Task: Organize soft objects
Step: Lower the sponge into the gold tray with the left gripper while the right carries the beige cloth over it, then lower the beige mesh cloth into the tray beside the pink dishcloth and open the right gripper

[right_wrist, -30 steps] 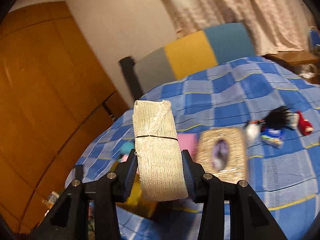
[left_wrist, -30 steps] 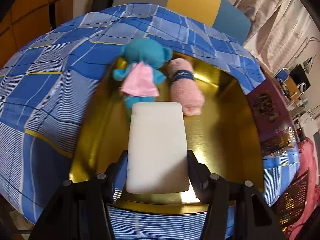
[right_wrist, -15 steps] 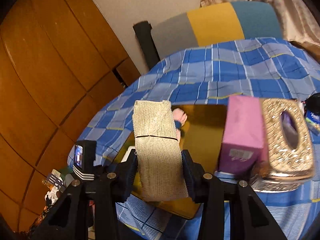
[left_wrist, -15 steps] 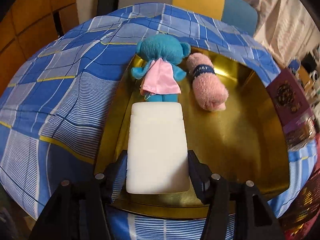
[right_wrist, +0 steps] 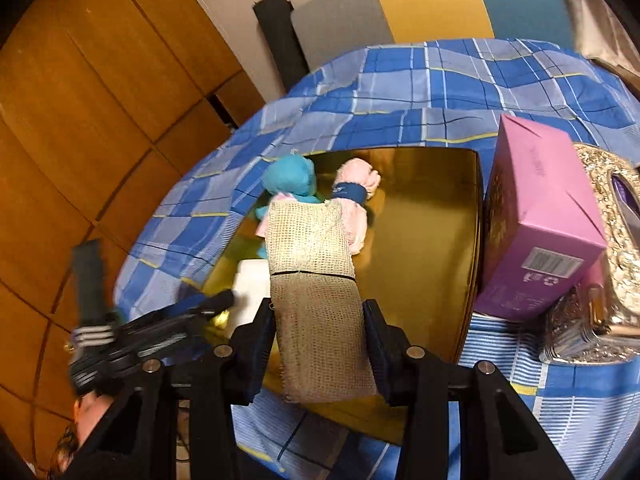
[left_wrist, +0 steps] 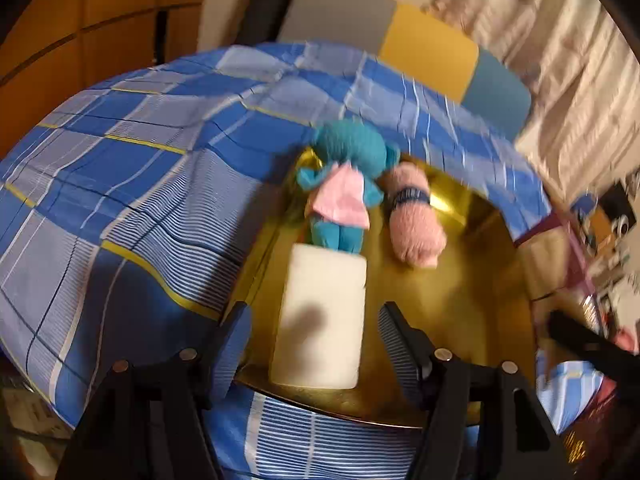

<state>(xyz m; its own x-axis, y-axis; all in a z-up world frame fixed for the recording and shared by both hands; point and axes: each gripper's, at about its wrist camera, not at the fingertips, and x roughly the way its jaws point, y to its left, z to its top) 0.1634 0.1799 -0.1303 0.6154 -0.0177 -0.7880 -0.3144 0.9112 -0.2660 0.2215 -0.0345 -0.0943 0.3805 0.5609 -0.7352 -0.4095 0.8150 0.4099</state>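
Left gripper [left_wrist: 314, 316]: jaws apart astride white sponge [left_wrist: 320, 316] | right gripper [right_wrist: 320, 316]: clamped on mesh roll [right_wrist: 320, 304], long axis toward upper frame, above gold tray [right_wrist: 432, 240] centre.

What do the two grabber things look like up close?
The left gripper and the right gripper match: black plastic frames, each with two fingers lined by blue ribbed pads, and round silver screw heads near the finger bases. No cables or sleeves show.

A home, likely a bedroom: a blue checked bedsheet [right_wrist: 460, 92] covers the bed, curtains [left_wrist: 560, 80] hang at 2 o'clock, wooden wardrobe panels [right_wrist: 100, 100] at 10 o'clock.
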